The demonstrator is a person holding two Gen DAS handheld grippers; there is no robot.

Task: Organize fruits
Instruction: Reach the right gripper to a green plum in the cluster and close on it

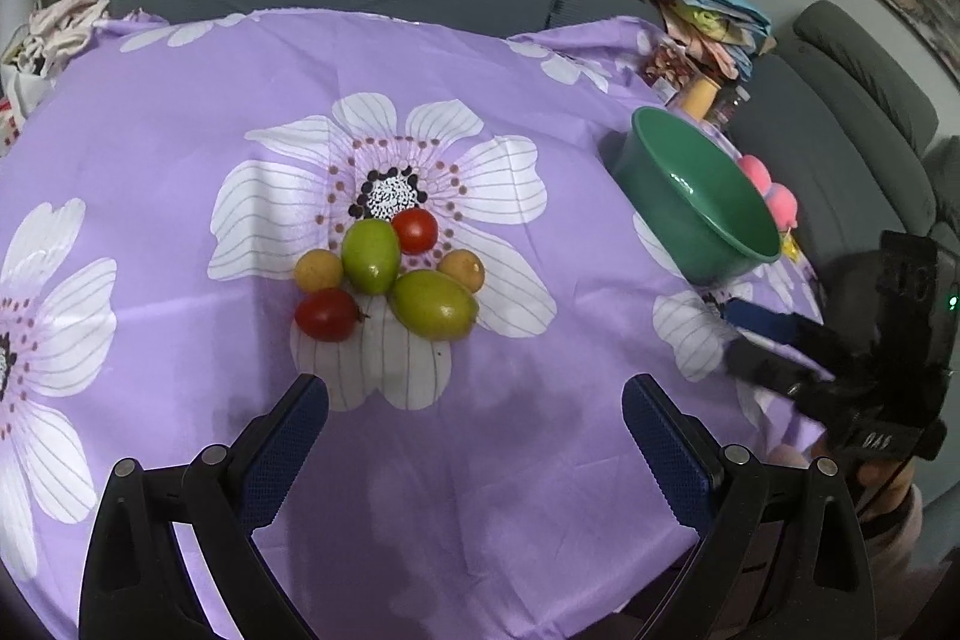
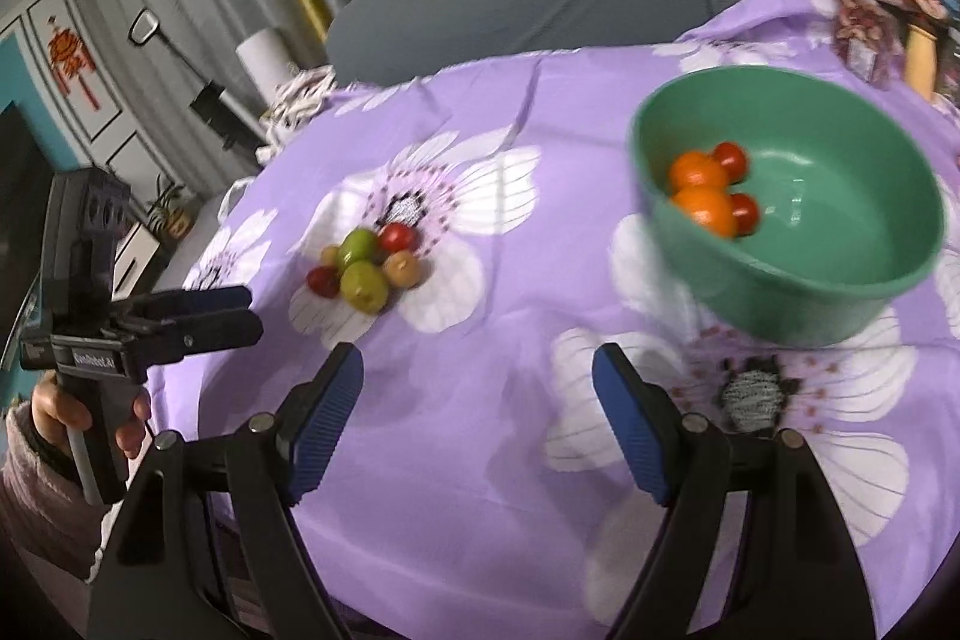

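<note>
The left gripper (image 1: 474,424) fills the bottom of the left wrist view, its blue pads wide apart with only purple cloth (image 1: 540,88) between them. Above it, in the middle of the frame, a cluster of six fruits lies on a white flower print. Two green fruits (image 1: 371,256) sit at the centre, one above left and the other (image 1: 433,304) below right. A red tomato (image 1: 415,231) touches the top of the upper green one, and a second tomato (image 1: 327,314) lies at the lower left of the cluster. Two small yellow fruits flank the group, one (image 1: 318,270) at the left and one (image 1: 462,270) at the right.

A green bowl (image 1: 660,178) stands at the right of this frame, well apart from the cluster, seen from the side so its contents are hidden. Past it, at the right edge, a hand (image 1: 882,472) holds the right gripper (image 1: 744,334); it is seen from the side here.

In the right wrist view the right gripper (image 2: 477,406) stands at the bottom centre, its fingers spread with nothing between them. The bowl (image 2: 840,304) sits at the upper right, slightly blurred, holding two oranges (image 2: 699,172) and two tomatoes (image 2: 732,159) against its left wall. The fruit cluster (image 2: 363,268) lies left of centre. At the left edge a hand (image 2: 60,406) holds the left gripper (image 2: 255,310), seen edge-on. A grey sofa (image 2: 510,4) runs behind the table.
</note>
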